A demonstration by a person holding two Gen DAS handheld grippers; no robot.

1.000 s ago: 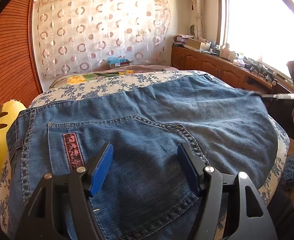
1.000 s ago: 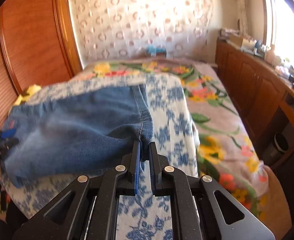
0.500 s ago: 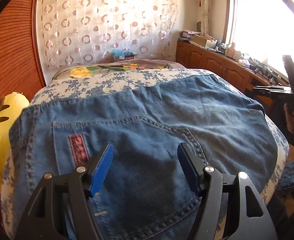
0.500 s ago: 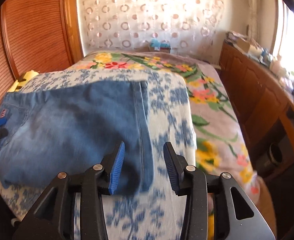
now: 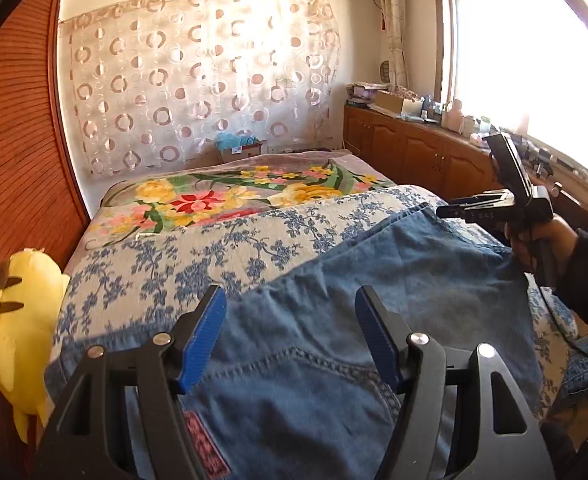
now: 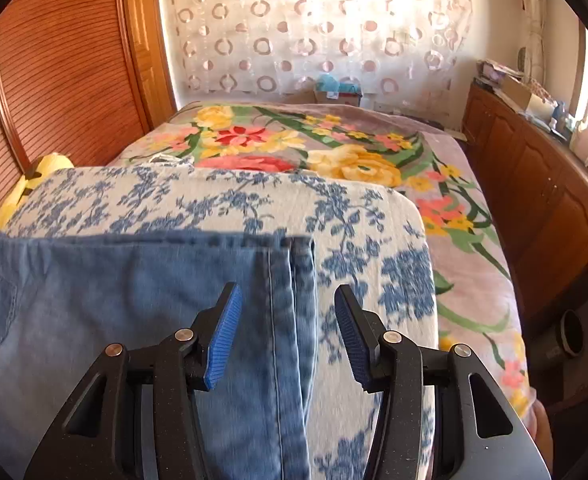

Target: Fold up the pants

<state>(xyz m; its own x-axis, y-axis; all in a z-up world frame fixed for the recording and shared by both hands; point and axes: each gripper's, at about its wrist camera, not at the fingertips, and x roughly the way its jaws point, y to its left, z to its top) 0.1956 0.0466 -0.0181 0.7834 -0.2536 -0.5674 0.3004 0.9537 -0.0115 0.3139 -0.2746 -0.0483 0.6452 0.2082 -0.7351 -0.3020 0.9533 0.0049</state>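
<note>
Blue denim pants (image 5: 373,304) lie flat, folded over, on the blue-flowered bedspread (image 5: 198,252). My left gripper (image 5: 290,336) is open and empty above the back-pocket end, where a red label (image 5: 206,448) shows. My right gripper (image 6: 284,332) is open and empty above the pants (image 6: 134,312), over the side seam and hem edge at their right end. In the left wrist view the right gripper (image 5: 489,210) hovers at the far corner of the pants.
A yellow plush toy (image 5: 18,336) lies at the bed's left edge by the wooden wall panel. A floral blanket (image 6: 313,148) covers the far half of the bed. Wooden cabinets (image 6: 541,200) with clutter run along the right under the window.
My right gripper let go of the pants' edge, opened and lifted back. My left gripper stayed open and pulled back toward the pocket end; the pants now lie flat.
</note>
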